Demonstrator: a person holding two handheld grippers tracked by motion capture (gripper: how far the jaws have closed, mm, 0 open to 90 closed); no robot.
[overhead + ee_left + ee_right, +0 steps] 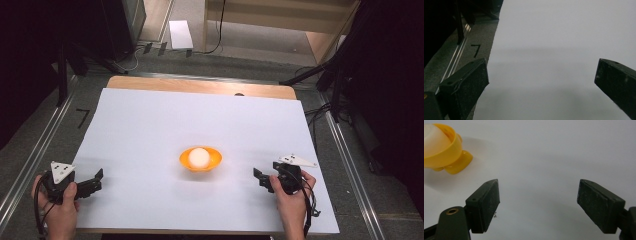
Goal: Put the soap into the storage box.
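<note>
- High view: a white ball (199, 157) sits in an orange bowl (214, 161) near the middle of the white sheet (150, 125) that covers the table.
- The left hand (60, 210) grips the left gripper (97, 181) at the sheet's near left corner, with the forearm coming in from the bottom edge and the jaws aimed right towards the bowl, well apart from it.
- The right hand (290, 200) holds the right gripper (261, 179) at the near right, pointing left at the bowl and nearer to it than the left one, though not touching.
- Left gripper view: the left gripper (541, 75) has its jaws spread wide over bare sheet with nothing between them; a dark floor strip with a metal rail (459, 55) runs along the left.
- Right gripper view: the right gripper (537, 200) is spread too and empty. The bowl (454, 152) lies at the upper left, seemingly tilted, with the ball (435, 140) in it.
</note>
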